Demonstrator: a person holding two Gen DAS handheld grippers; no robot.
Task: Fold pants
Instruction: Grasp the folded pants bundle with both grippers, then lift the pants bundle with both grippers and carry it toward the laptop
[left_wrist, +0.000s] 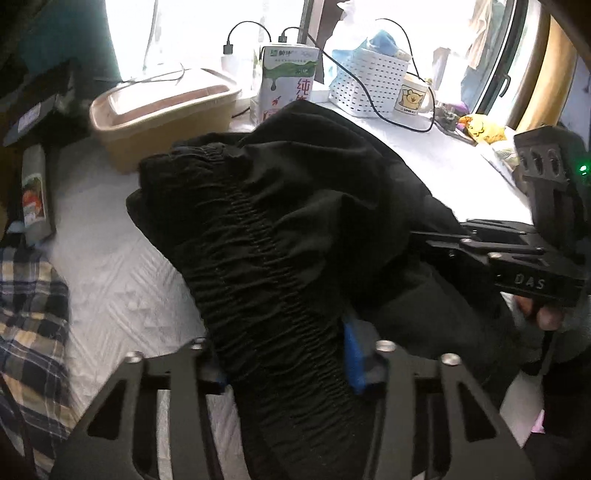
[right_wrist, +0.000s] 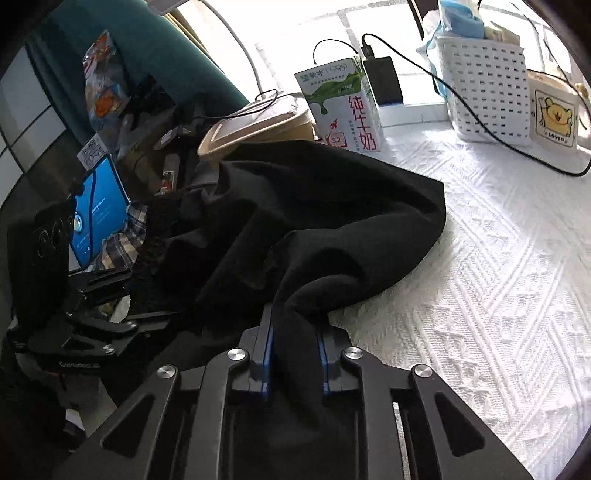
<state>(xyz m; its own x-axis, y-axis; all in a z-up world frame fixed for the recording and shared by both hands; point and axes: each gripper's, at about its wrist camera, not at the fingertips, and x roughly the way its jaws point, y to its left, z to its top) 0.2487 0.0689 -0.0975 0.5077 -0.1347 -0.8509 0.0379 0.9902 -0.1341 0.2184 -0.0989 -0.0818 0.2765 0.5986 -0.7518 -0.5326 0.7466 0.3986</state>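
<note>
Black pants (left_wrist: 295, 206) lie bunched on the white quilted table cover (left_wrist: 122, 291). My left gripper (left_wrist: 284, 354) is shut on the ribbed elastic waistband (left_wrist: 258, 280), which runs between its blue pads. My right gripper (right_wrist: 295, 354) is shut on a thick fold of the pants (right_wrist: 314, 221); it also shows at the right in the left wrist view (left_wrist: 443, 236), gripping the cloth. The left gripper shows at the left in the right wrist view (right_wrist: 147, 317), at the waistband edge.
At the back stand a tan lidded food box (left_wrist: 162, 114), a milk carton (left_wrist: 284, 85), a white perforated basket (left_wrist: 369, 85), a bear mug (left_wrist: 412, 98) and black cables (right_wrist: 498, 136). A plaid cloth (left_wrist: 29, 314) lies at the left. A lit phone (right_wrist: 96, 214) stands left.
</note>
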